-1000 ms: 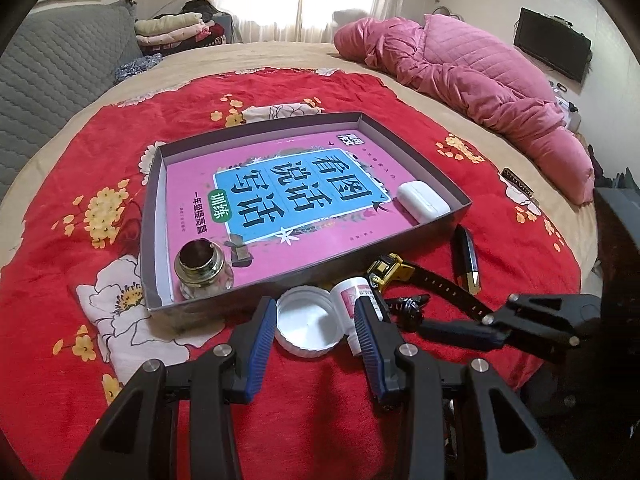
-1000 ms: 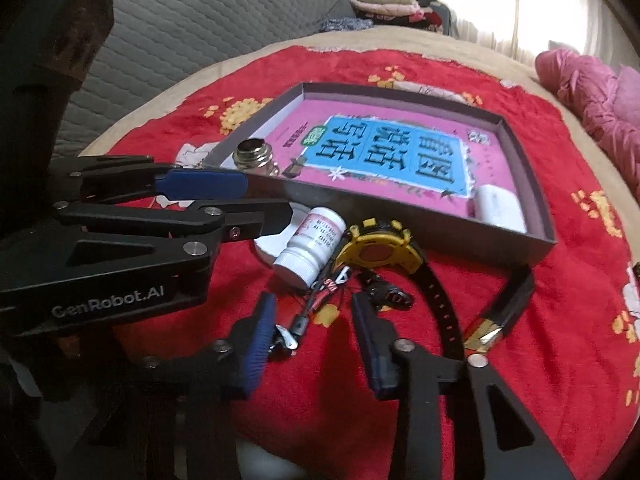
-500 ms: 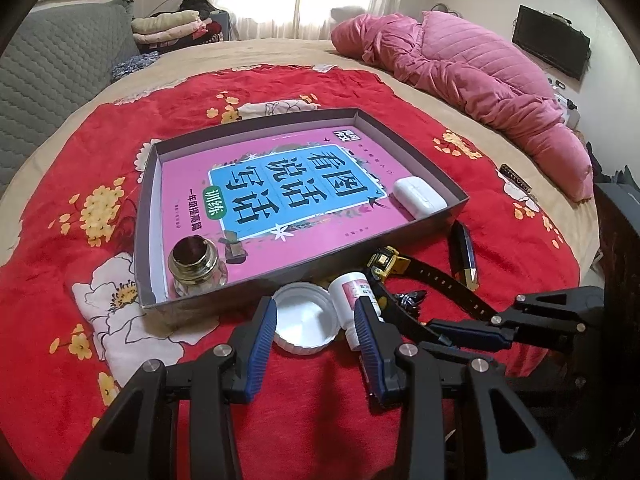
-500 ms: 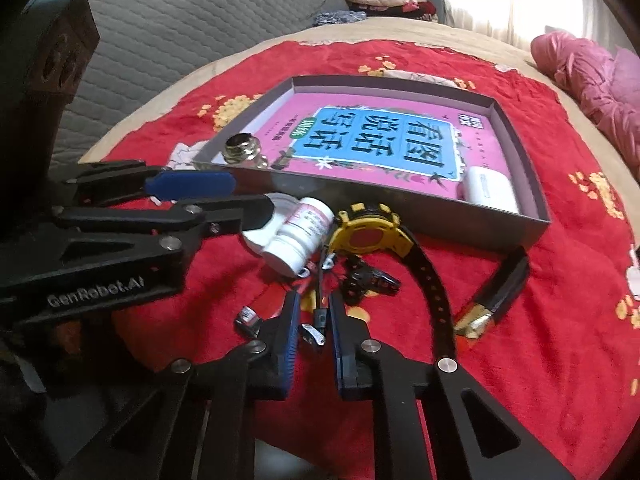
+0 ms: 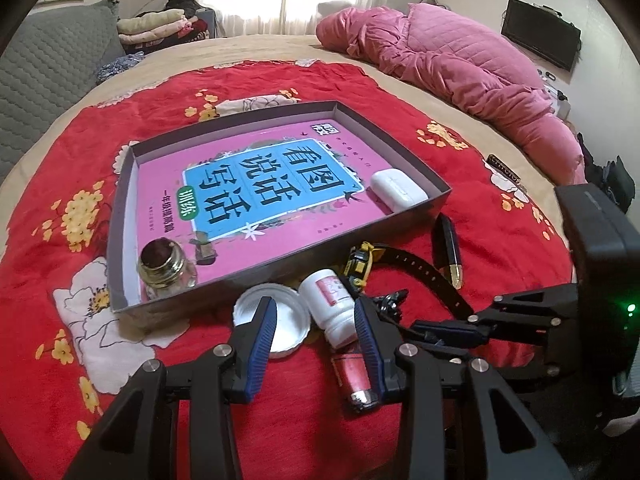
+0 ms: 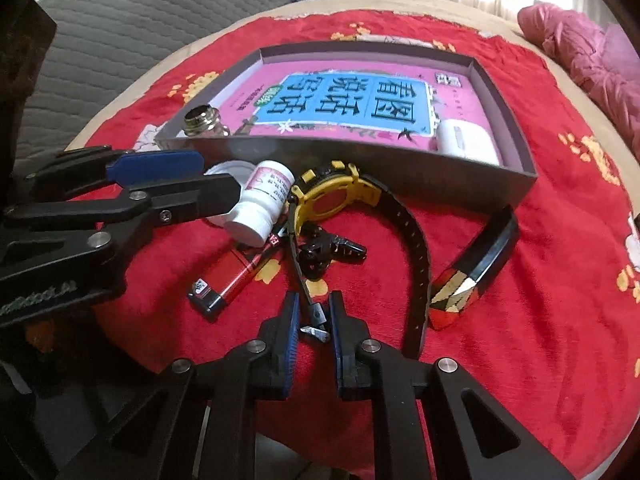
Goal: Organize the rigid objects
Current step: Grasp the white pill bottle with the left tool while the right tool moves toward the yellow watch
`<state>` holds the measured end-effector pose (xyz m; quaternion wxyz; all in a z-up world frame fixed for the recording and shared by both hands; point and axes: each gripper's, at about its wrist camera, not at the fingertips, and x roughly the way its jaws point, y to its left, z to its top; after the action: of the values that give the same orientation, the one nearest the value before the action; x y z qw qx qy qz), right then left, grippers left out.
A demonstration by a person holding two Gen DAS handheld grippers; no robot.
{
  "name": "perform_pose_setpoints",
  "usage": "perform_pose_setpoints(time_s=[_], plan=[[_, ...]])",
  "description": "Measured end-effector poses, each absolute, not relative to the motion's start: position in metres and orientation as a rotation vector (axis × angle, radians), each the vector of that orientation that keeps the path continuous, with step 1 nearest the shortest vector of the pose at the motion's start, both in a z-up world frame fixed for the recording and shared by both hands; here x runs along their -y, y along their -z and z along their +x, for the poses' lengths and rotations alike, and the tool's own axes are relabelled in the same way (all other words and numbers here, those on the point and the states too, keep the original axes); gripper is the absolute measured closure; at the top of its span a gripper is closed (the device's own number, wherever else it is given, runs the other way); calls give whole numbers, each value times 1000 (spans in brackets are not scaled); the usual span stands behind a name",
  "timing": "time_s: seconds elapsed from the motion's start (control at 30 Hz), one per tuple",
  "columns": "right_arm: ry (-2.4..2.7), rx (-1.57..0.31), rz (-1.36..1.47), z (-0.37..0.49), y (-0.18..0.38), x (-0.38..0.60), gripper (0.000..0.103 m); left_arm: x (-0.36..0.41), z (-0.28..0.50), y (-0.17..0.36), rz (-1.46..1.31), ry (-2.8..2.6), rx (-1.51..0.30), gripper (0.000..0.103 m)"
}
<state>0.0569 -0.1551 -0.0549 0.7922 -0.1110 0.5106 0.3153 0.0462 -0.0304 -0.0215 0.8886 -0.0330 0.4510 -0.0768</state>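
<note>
The bed (image 5: 400, 60) carries a red blanket (image 5: 360, 92) and a tray (image 5: 120, 208), its book (image 6: 360, 100) flat, bottle (image 5: 166, 268) at 7 o'clock, case (image 5: 396, 190) at 4. Loose goods crowd its near wall, probably awaiting sorting: watch (image 6: 332, 200), black bar (image 6: 476, 268), pill bottle (image 6: 260, 208), cap (image 5: 286, 320), lighter (image 6: 224, 284), clip (image 6: 328, 250). Right tool (image 6: 314, 320) pinches the watch's strap end, likely to lift it; the clip lies against the strap. Left tool (image 5: 316, 340) hangs half-open, empty, over the pill bottle.

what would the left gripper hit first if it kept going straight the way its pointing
Probably the white pill bottle lying on the red blanket, just ahead of the left gripper; the white lid sits beside it. Depth is hard to judge.
</note>
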Motion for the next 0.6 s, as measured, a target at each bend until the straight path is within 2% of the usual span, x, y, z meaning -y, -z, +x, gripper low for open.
perform_pose_setpoints(time_s=[0.6], plan=[[-689, -1096, -224, 66, 62, 149, 87, 38, 76, 42, -158, 174, -1059, 63]])
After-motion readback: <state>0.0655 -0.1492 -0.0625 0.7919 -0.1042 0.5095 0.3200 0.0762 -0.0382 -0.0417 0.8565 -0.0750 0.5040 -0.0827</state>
